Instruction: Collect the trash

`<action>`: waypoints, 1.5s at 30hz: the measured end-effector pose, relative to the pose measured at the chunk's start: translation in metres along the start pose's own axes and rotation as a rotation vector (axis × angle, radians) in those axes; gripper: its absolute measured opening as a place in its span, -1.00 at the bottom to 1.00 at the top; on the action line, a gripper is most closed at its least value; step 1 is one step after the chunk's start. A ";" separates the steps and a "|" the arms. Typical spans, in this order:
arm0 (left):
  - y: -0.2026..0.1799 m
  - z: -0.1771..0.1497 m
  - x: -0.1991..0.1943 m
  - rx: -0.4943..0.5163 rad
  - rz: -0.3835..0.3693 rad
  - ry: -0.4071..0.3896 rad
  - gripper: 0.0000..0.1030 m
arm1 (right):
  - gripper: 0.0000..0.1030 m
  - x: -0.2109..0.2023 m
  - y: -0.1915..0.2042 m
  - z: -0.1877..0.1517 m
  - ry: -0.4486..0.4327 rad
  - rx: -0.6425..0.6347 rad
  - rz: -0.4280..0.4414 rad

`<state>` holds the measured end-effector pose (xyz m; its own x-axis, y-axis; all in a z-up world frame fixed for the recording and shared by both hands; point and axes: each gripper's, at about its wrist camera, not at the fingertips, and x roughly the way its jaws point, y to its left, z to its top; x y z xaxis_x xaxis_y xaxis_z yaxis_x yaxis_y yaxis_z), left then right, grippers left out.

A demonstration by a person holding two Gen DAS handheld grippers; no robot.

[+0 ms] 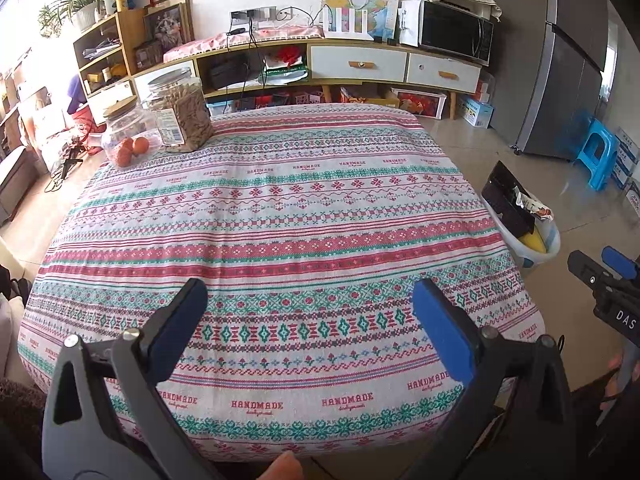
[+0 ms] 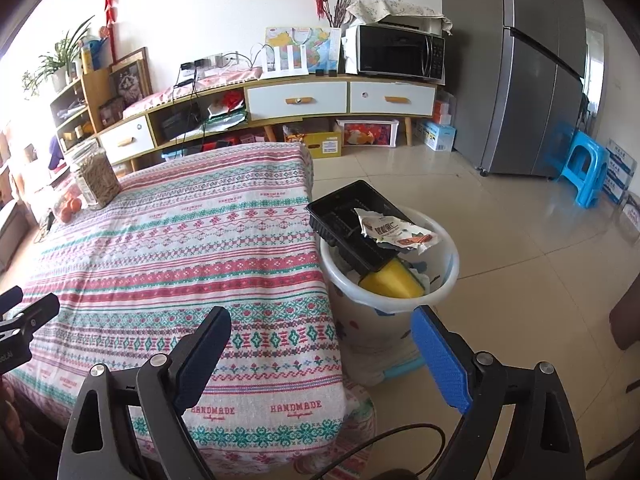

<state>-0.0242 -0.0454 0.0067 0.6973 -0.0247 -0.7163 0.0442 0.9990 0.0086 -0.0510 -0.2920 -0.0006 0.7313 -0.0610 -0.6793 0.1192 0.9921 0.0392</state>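
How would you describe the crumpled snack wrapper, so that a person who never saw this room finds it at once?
Start from the table with the patterned cloth; beside its right edge, on the floor, stands a white bin. On top of the bin's contents lies the snack wrapper, resting on a black plastic tray. It is the only pale, crumpled, printed thing there; the tray is black, and the item below is yellow.

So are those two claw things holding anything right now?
No. The left gripper and the right gripper both have open jaws with nothing between them; the trash sits in the white bin.
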 end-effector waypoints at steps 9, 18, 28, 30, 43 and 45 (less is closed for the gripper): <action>-0.003 -0.004 0.003 0.008 0.000 0.025 0.98 | 0.80 0.003 0.004 -0.001 0.013 -0.004 0.006; -0.003 -0.004 0.003 0.009 0.006 0.027 0.98 | 0.80 0.002 0.005 -0.001 0.011 -0.007 0.006; -0.004 -0.004 0.003 0.009 0.000 0.034 0.98 | 0.80 0.002 0.005 -0.001 0.012 -0.007 0.005; -0.003 -0.004 0.004 0.008 -0.002 0.035 0.98 | 0.80 0.002 0.005 -0.001 0.013 -0.006 0.005; -0.004 -0.004 0.004 0.005 -0.006 0.042 0.98 | 0.80 0.003 0.004 0.001 0.016 -0.010 0.004; -0.004 -0.004 0.004 0.005 -0.006 0.042 0.98 | 0.80 0.003 0.004 0.001 0.016 -0.009 0.003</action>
<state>-0.0242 -0.0492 0.0006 0.6661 -0.0286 -0.7453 0.0517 0.9986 0.0079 -0.0479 -0.2880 -0.0018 0.7207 -0.0560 -0.6910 0.1104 0.9933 0.0346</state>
